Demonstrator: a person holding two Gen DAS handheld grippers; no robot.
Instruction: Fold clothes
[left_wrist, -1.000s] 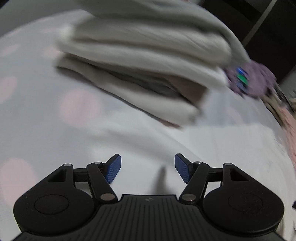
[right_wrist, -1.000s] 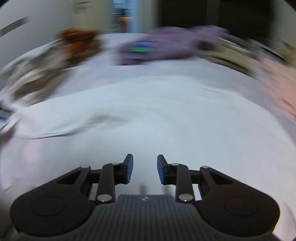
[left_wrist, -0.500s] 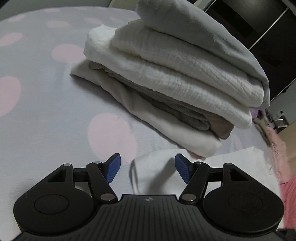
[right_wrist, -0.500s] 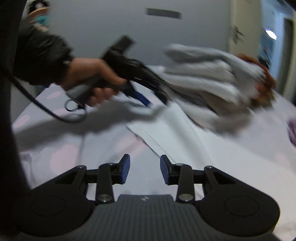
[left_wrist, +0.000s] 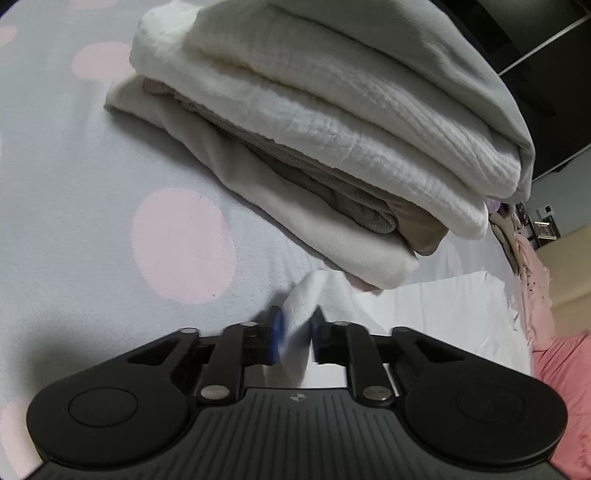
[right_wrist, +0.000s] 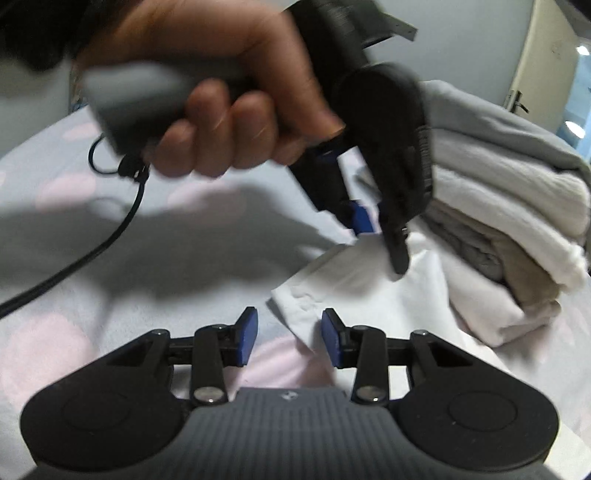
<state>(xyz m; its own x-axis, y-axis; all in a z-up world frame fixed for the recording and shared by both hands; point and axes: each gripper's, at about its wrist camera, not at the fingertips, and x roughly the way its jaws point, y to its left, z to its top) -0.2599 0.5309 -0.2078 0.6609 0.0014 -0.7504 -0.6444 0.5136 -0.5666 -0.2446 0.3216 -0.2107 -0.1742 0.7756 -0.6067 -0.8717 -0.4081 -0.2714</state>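
The bed sheet (left_wrist: 92, 177), pale grey with big pink dots, spread under everything I worked over, and a dark wardrobe front stood behind it at the upper right of my left view. On the sheet sat the stack of folded clothes (left_wrist: 351, 122): a grey piece on top, two thick white crinkled ones under it, brownish and beige layers below, and a smooth cream piece at the bottom. In my right view the same stack (right_wrist: 517, 206) rose at the right side. A pink cloth (left_wrist: 546, 339) lay bunched at the far right edge of the sheet.

Just in front of the stack lay the white garment (left_wrist: 424, 306), flat on the sheet, with its near corner lifted into a small peak. My left gripper (left_wrist: 297, 328) was closing its jaws on that corner, and the white fabric stood pinched between the blue pads. From the right view I saw my left hand (right_wrist: 229, 110) wrapped round the grey handle, a black cable hanging from it, and the left gripper (right_wrist: 376, 229) pointed down onto the garment (right_wrist: 351, 280).

My right gripper (right_wrist: 288, 332) hung low over the garment's near edge with its jaws apart. The white edge lay between the blue pads, which did not press on it.
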